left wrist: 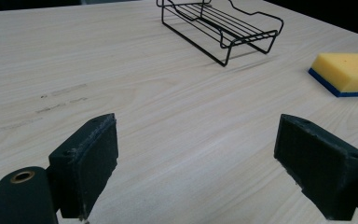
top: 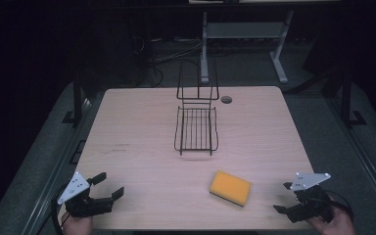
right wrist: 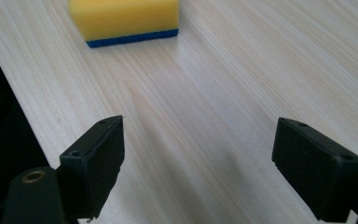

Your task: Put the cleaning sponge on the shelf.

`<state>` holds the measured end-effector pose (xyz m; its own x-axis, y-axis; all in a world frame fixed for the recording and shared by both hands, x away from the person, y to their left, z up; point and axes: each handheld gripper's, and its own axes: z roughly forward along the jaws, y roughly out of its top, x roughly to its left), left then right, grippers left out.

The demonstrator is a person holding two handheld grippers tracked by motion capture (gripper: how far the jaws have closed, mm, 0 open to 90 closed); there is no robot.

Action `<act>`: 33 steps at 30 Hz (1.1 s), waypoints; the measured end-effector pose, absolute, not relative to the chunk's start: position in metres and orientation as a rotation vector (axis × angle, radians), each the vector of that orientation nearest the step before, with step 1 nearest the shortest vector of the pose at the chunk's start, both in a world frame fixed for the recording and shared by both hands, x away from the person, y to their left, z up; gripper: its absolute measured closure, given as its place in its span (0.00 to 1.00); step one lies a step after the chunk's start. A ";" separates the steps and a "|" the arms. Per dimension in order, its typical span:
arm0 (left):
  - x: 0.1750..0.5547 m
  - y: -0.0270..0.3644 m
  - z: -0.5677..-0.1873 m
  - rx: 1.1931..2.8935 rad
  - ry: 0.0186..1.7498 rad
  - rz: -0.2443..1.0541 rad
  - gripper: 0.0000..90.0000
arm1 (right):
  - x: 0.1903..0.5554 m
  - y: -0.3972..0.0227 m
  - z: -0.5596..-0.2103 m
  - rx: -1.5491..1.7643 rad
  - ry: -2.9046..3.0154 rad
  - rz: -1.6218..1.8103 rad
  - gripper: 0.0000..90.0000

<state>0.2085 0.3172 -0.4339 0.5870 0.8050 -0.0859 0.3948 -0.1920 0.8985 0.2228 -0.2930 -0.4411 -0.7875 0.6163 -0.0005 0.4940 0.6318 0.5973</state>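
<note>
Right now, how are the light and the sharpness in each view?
High view: the table is lit, the room around it is nearly black, and the rack throws a faint shadow. Left gripper view: rack and sponge are sharp enough; the near jaws look slightly soft. Right gripper view: the sponge is a little blurred, and a soft shadow band lies on the wood.

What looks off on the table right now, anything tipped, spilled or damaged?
Nothing stands out. The wire rack stands upright mid-table, and the sponge lies flat, yellow side up. Faint dark scuff marks show left of the rack. Both grippers are open and empty.
</note>
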 end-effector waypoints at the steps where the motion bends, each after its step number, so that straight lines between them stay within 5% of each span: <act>1: 0.209 0.317 -0.434 1.804 0.980 0.507 0.14 | 0.223 -0.293 -0.441 0.913 2.649 0.878 0.18; 33: 0.207 0.322 -0.434 1.795 0.987 0.509 0.14 | 0.233 -0.243 -0.427 0.748 2.757 0.817 0.16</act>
